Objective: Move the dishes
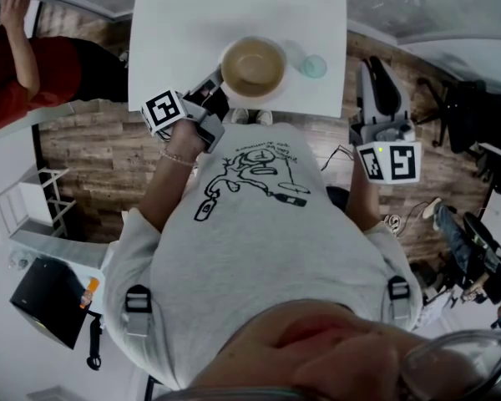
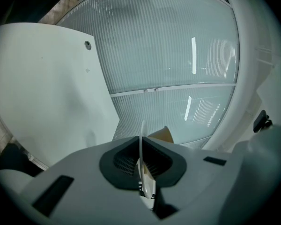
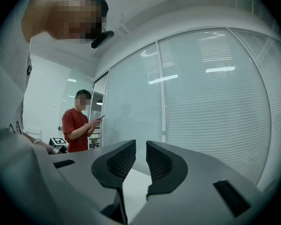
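Note:
A round dish, white at the rim and tan inside, is at the near edge of the white table. My left gripper is shut on its left rim. In the left gripper view the thin white rim stands edge-on between the pads of the left gripper, with the tan inside showing just to the right. My right gripper is held up beside the table's right edge, apart from the dish. In its own view the right gripper has a narrow gap between its jaws with nothing in it.
A small pale green cup stands on the table just right of the dish. A person in a red shirt stands at the far left. White shelving is on the floor at left, chairs and gear at right.

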